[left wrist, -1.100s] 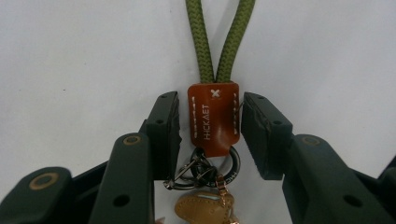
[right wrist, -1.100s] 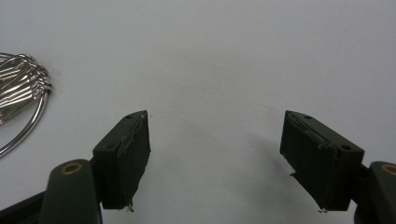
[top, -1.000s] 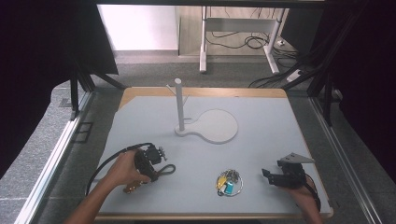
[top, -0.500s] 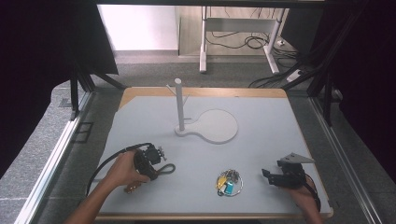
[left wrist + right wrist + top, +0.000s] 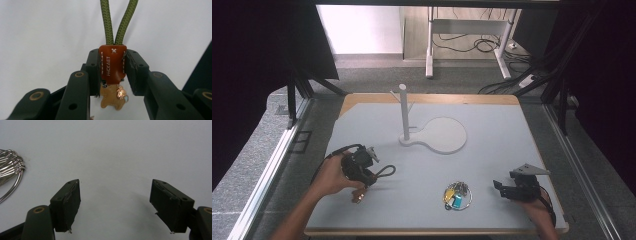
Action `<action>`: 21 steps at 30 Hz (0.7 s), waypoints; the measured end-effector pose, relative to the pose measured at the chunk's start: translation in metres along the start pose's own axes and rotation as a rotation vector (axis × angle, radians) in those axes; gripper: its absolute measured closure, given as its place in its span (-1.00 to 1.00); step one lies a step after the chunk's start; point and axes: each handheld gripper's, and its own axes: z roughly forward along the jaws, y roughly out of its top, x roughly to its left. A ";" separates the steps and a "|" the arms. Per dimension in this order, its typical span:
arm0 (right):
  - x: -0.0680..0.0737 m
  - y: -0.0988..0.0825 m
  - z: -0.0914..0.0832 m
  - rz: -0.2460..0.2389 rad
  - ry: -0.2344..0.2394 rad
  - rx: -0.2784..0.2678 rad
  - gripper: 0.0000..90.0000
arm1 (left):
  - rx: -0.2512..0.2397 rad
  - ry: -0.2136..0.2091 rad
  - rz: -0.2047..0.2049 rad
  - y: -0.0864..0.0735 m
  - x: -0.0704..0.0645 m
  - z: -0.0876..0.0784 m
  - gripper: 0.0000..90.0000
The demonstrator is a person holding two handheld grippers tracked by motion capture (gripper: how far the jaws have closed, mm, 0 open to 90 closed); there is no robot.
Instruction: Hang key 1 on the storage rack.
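Lanyard (image 5: pixel 112 65) sits clamped in the left claw (image 5: pixel 113 68), apparently lifted; right claw (image 5: pixel 115 202) gapes.

Black two-jaw hand-held gripper (image 5: pixel 508 189) with brass-coloured rivets, grey three-cornered top plate, trailing black cable.

I work at a pale grey table top with a light wooden edge (image 5: pixel 532 145). The grey speckled carpet floor (image 5: pixel 257 165) lies around it. Black curtains (image 5: pixel 257 60) hang on both sides. Behind, I see a bright white wall panel (image 5: pixel 362 27), a white metal desk frame (image 5: pixel 467 30) and black cables (image 5: pixel 462 45) on the floor.
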 end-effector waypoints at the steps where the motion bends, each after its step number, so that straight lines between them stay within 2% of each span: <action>1: 0.000 0.000 0.000 0.000 -0.001 0.001 -0.45 | -0.013 -0.001 -0.003 -0.001 0.002 -0.007 0.48; 10: 0.000 -0.001 0.002 -0.002 0.001 0.007 -0.45 | -0.071 0.004 -0.022 -0.002 0.005 -0.024 0.48; 21: 0.000 0.000 0.000 0.000 0.000 0.000 -0.44 | -0.100 0.003 -0.021 0.000 0.007 -0.036 0.48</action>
